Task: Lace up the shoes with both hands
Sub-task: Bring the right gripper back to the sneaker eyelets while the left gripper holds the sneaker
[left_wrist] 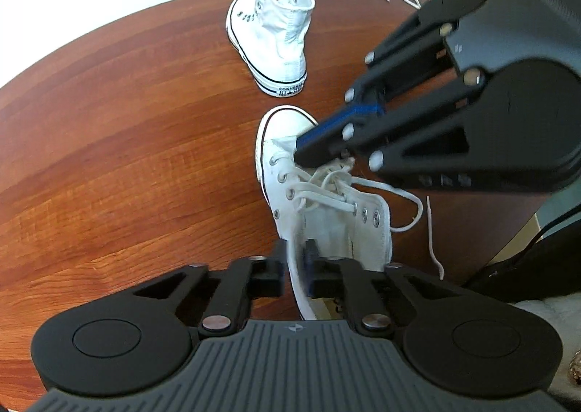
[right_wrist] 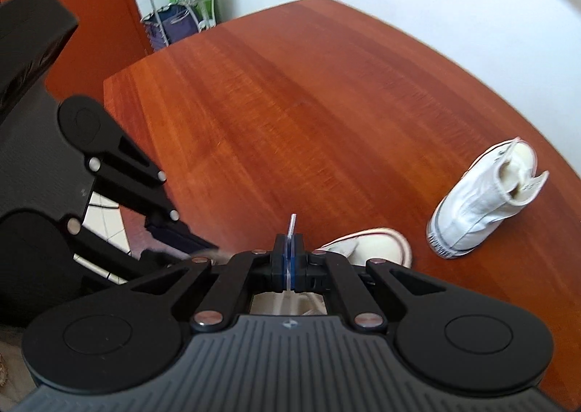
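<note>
Left gripper [left_wrist: 295, 268] pinches shoe [left_wrist: 326, 201] collar right at its tips; canvas soft, folds. Right gripper [right_wrist: 289, 266] clamped on lace [right_wrist: 292, 227] aglet, stiff tip poking ahead, best hold. Lace limp, light. Spare shoe [left_wrist: 270, 41] farther across counter [left_wrist: 145, 121].

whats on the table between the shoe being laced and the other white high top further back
Nothing: in the left wrist view only bare reddish-brown wooden table separates the partly laced white canvas high-top shoe from the unlaced white canvas high-top shoe.

a home: wooden table [right_wrist: 308, 103], tiled floor [right_wrist: 105, 216], laundry trolley [right_wrist: 181, 12].
</note>
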### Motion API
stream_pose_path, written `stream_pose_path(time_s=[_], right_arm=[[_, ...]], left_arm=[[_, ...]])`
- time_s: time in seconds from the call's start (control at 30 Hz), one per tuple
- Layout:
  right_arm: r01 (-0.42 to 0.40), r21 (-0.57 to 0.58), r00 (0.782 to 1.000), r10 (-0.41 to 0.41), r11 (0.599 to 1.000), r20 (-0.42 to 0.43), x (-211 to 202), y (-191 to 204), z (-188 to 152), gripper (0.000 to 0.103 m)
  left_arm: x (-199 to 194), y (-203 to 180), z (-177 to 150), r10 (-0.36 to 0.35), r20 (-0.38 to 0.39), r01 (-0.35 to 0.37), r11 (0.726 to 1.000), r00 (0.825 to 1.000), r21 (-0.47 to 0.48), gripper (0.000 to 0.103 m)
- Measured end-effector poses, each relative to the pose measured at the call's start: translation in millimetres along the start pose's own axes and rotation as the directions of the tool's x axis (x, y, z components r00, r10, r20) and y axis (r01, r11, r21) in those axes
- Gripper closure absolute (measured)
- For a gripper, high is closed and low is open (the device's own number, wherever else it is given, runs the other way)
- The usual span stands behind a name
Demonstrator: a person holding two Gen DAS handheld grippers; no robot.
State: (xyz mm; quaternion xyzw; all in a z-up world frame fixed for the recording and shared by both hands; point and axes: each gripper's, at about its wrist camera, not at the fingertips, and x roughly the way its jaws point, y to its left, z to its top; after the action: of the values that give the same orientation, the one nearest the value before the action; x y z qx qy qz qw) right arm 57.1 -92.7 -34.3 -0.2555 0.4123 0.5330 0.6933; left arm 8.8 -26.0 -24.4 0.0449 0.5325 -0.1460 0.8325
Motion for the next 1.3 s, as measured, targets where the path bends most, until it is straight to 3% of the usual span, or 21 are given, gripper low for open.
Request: stream_pose_path(time_s=[0.4, 0.87, 1.3], right_arm=[[-0.072, -0.098, 0.984, 0.055, 0.993, -0.171, 20, 19, -8, 0.102], [-0.073, -0.121, 0.979, 0.048, 0.990, -0.197, 30, 20, -8, 0.102], [-0.044, -0.114, 0.987, 0.025, 0.993, -0.159, 39, 18, -7, 0.102]], left_arm=[[-2, 2, -5, 0.019, 0.032, -0.018, 1.000, 0.999, -0.013, 0.097], [-7, 1, -8, 0.000, 0.046, -0.001, 1.000, 0.999, 0.003, 0.097], [-29, 27, -13, -0.049, 0.101, 0.056, 0.996, 0.994, -0.064, 0.091]])
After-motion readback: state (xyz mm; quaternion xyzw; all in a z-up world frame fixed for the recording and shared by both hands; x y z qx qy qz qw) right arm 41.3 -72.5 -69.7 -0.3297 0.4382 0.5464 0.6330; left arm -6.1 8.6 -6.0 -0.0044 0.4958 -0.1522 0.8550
